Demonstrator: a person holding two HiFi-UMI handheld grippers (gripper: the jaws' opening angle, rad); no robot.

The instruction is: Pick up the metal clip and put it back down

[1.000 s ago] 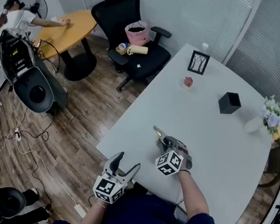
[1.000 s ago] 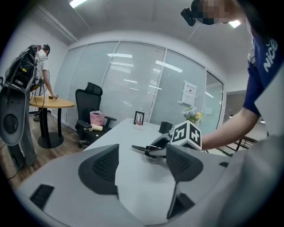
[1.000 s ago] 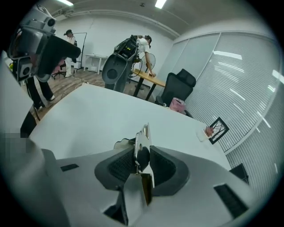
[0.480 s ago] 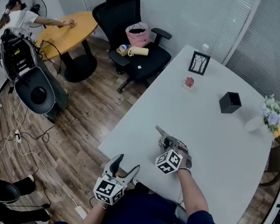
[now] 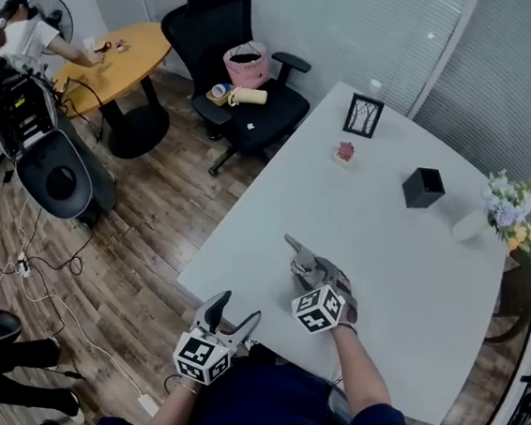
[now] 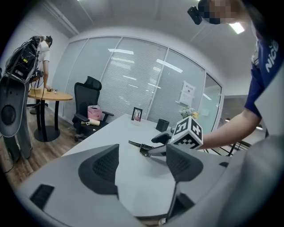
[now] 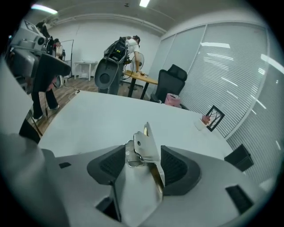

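The metal clip (image 7: 144, 148) is a shiny spring clip standing tilted between the pads of my right gripper (image 7: 143, 166). The jaws are opening, and both pads still lie against the clip's sides. In the head view the clip (image 5: 295, 252) rests low on the white table (image 5: 395, 239), its tip pointing up-left out of the right gripper (image 5: 311, 270). My left gripper (image 5: 231, 315) hovers at the table's near edge, open and empty. From the left gripper view (image 6: 142, 166) I see the clip (image 6: 138, 145) ahead on the table.
Further along the table stand a picture frame (image 5: 363, 114), a small red object (image 5: 345, 151), a black box (image 5: 424, 188) and a flower vase (image 5: 497, 208). A black office chair (image 5: 242, 72) with a pink bag stands left of the table. A person leans at a round wooden table (image 5: 113, 49).
The head view has shifted a little to the right. The right gripper stays at the clip on the same spot of table. The left gripper has not moved.
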